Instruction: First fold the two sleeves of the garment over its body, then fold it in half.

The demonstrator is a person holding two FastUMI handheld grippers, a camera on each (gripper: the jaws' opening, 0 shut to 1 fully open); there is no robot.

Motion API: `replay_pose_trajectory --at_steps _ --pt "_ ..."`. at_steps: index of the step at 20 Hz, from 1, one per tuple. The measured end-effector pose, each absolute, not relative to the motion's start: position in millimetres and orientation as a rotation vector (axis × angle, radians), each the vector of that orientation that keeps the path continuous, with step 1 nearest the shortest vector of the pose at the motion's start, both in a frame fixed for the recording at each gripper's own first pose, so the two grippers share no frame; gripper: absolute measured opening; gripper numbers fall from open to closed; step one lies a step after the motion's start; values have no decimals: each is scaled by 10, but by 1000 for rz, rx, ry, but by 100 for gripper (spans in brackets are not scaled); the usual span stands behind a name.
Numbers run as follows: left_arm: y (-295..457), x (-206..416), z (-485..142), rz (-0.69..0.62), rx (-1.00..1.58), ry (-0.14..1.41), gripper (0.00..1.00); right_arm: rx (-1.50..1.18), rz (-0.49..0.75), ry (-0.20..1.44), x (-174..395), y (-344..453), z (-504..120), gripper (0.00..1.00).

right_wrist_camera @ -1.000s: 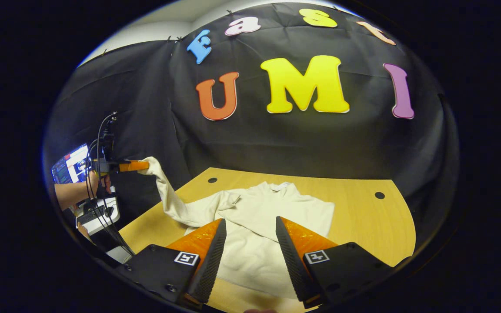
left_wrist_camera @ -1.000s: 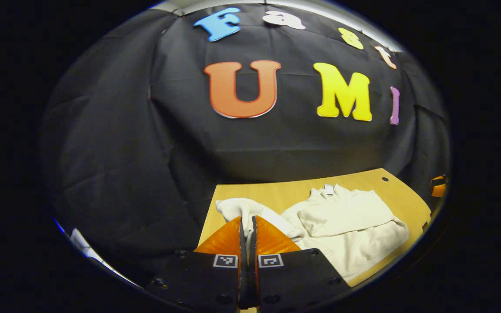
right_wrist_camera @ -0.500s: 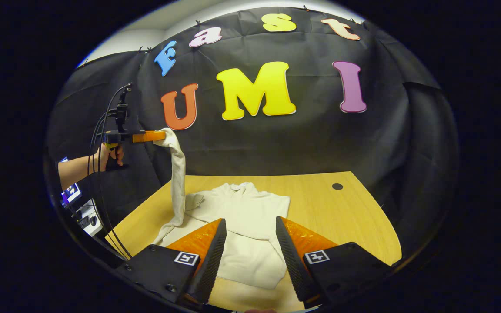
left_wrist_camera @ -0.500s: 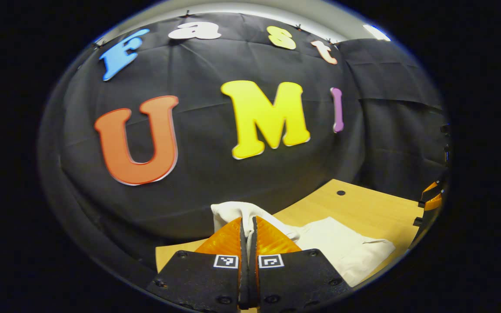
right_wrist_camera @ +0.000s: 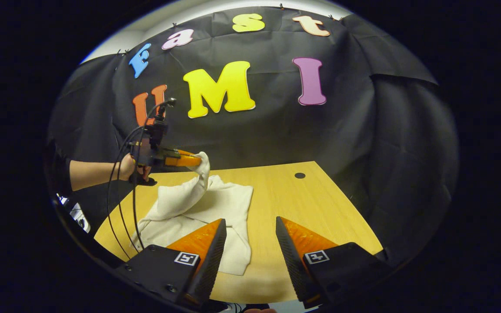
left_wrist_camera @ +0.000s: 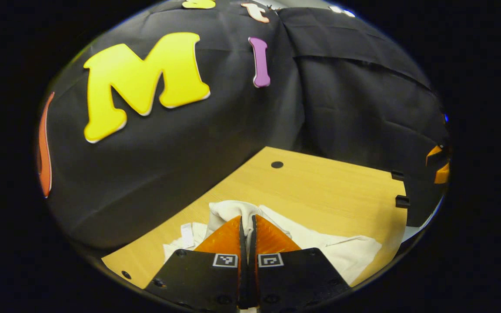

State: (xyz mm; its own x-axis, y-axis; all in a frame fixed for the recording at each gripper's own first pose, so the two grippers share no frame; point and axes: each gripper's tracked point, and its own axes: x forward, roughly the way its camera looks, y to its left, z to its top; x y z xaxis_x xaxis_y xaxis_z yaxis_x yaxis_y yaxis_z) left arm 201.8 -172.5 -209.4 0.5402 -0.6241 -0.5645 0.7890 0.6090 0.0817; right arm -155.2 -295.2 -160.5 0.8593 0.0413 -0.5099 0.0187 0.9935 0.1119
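A cream garment lies on the wooden table, its body spread flat. My left gripper is shut on the end of one sleeve, which bunches over the fingertips. In the right gripper view that left gripper hangs above the garment's upper part, held by a hand, with the sleeve draping down onto the body. My right gripper stands open above the table's near edge, beside the garment's right side, nothing between its fingers. The garment's hem shows in the left gripper view.
The table has small round holes near its far corners. Black cloth walls close the booth behind and to the sides. Cables trail from the left gripper. Bare wood lies to the right of the garment.
The left gripper has carried the sleeve rightward and down, from high beside the table to over the garment's body. The right gripper has stayed open and its view has turned rightward.
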Motion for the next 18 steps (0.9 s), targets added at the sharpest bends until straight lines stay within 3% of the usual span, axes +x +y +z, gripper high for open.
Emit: replay_pose_trajectory --at_steps 5,9,10,11,12,14,16,18 --pt "-1938 2084 -2886 -853 288 668 4 117 -61 595 -1726 -3186 -1716 71" --pt "-1999 2082 -3043 -802 227 695 16 102 -70 622 -1761 -3222 -1772 71" --pt "-1858 2098 -3040 -785 220 689 27 100 -68 625 -1743 -3220 -1771 71" --pt "-1804 2116 -3033 -763 221 680 50 102 -64 627 -1718 -3216 -1778 71" --pt "-1754 2126 -3020 -743 222 673 66 106 -59 627 -1672 -3200 -1779 71" --pt "-1571 2122 -3008 -691 215 664 88 106 -42 621 -1600 -3137 -1773 71" --pt "-1332 2078 -2887 -623 204 636 99 97 -20 611 -1520 -3044 -1761 71" --pt "-1082 1960 -2688 -570 170 595 99 91 13 593 -1409 -2910 -1726 74"
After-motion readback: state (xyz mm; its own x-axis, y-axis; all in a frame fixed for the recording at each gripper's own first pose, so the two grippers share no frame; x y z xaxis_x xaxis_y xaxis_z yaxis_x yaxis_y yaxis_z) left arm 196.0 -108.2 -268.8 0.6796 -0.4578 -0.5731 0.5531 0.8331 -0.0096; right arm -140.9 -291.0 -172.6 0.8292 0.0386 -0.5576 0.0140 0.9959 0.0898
